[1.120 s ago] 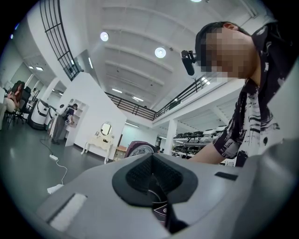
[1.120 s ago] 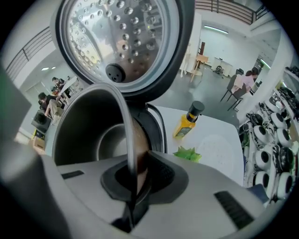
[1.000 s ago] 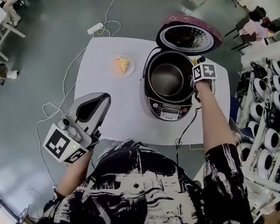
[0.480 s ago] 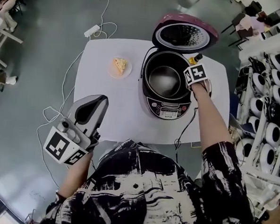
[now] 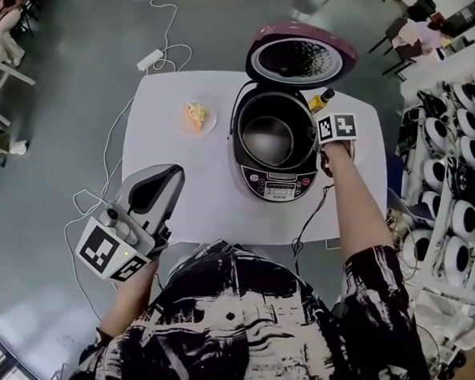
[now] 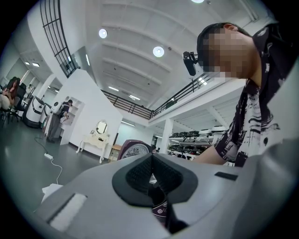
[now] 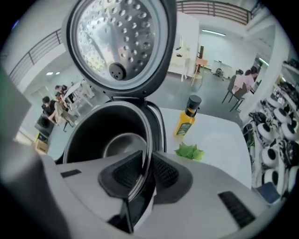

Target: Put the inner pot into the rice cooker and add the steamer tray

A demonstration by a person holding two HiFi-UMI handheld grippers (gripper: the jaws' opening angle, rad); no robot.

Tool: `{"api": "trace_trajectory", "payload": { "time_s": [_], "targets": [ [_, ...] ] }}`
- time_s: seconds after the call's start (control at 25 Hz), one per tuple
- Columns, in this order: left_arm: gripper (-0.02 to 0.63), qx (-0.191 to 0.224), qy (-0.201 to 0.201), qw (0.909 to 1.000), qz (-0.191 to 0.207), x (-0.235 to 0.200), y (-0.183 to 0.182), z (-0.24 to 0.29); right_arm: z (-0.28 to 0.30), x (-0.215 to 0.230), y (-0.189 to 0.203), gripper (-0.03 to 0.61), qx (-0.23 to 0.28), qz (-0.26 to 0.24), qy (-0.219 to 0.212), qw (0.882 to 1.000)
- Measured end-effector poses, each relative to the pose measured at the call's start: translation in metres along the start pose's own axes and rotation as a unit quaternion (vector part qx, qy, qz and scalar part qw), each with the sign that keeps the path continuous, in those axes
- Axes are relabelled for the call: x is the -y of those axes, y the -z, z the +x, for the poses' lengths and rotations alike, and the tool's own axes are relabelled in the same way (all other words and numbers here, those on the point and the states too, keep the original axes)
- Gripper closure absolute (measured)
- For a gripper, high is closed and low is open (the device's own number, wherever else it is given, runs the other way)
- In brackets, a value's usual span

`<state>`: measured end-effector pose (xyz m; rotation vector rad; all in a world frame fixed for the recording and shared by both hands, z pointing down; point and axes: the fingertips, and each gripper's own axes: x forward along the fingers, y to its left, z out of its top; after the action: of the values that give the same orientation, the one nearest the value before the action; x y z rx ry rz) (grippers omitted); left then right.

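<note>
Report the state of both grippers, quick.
Left gripper: shut, empty.
Right gripper: jaws have just been opening and are slightly apart. The rim of the inner pot is between them, not clamped.

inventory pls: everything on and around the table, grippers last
table: one, white, middle of the head view
rice cooker: one, black, pink lid standing open, right half of the table
inner pot: one, dark metal, inside the rice cooker
plate: one, pale, on the table left of the rice cooker
food: one piece, yellow, on the plate
bottle: one, yellow with black cap, on the table right of the rice cooker
leaves: one bunch, green, on the table by the bottle
power strip: one, white, on the floor beyond the table
left gripper: one, grey, jaws together, empty, off the table's near left corner
right gripper: one, grey, jaws just been opening, inner pot's rim between them
</note>
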<state>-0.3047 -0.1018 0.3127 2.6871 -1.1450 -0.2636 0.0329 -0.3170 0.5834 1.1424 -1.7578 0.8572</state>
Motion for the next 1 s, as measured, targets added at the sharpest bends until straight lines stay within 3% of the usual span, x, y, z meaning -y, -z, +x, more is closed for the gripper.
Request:
{"api": "trace_trajectory", "payload": {
  "time_s": [0.28, 0.48, 0.56, 0.72, 0.88, 1.0],
  "targets": [
    [0.609, -0.01, 0.023, 0.9997, 0.004, 0.013, -0.001, 0.018, -0.021, 0.001, 0.001, 0.539, 0.063, 0.063, -0.061, 0.994],
    [0.609, -0.024, 0.046, 0.9986, 0.006, 0.032, 0.009, 0.044, -0.076, 0.039, -0.006, 0.551, 0.176, 0.119, -0.111, 0.971],
    [0.609, -0.031, 0.059, 0.9978, 0.006, 0.04, 0.012, 0.057, -0.101, 0.074, 0.002, 0.551, 0.21, 0.134, -0.098, 0.963],
    [0.609, -0.048, 0.077, 0.9959, 0.007, 0.053, 0.018, 0.084, -0.125, 0.167, 0.041, 0.514, 0.234, 0.166, -0.018, 0.958],
    [0.609, -0.068, 0.081, 0.9944, 0.007, 0.062, 0.031, 0.109, -0.099, 0.245, 0.094, 0.436, 0.21, 0.234, 0.038, 0.948],
    [0.609, -0.083, 0.079, 0.9934, 0.008, 0.068, 0.045, 0.127, -0.059, 0.278, 0.124, 0.404, 0.179, 0.279, 0.044, 0.942]
  ]
}}
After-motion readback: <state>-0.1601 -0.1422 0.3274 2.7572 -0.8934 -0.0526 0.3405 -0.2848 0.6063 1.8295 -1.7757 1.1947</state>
